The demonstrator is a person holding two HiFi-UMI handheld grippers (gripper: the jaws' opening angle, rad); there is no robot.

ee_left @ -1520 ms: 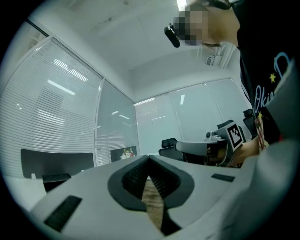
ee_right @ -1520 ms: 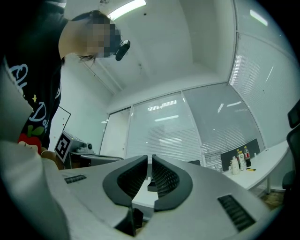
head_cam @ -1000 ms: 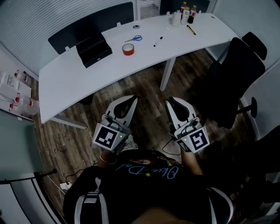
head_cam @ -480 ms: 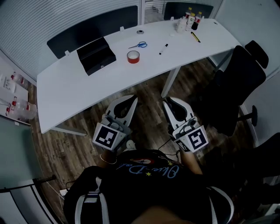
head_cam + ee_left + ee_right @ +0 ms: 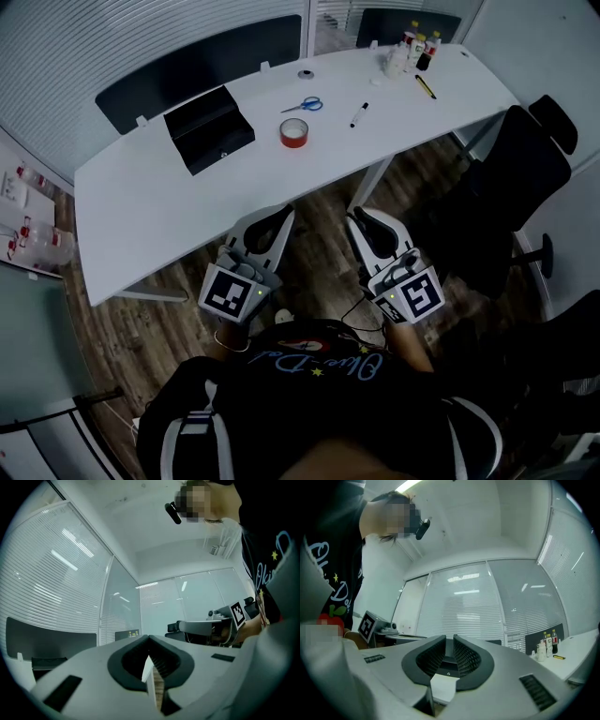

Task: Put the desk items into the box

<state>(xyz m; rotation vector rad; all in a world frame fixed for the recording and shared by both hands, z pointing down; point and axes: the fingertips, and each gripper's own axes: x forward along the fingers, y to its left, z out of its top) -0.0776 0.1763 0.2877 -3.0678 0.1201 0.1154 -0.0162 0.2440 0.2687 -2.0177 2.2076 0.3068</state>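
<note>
The white desk [image 5: 141, 206] holds a black box [image 5: 208, 129], red tape [image 5: 293, 132], scissors [image 5: 304, 104] and a marker [image 5: 358, 114]. The left gripper [image 5: 283, 215] is closed and empty. The right gripper [image 5: 358, 218] has just been opening its jaws a little, with nothing between them.

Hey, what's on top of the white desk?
On the white desk: a black box, red tape roll, blue scissors, a marker, a small round item, bottles and a yellow tool. The box's inside is too dark to tell.
</note>
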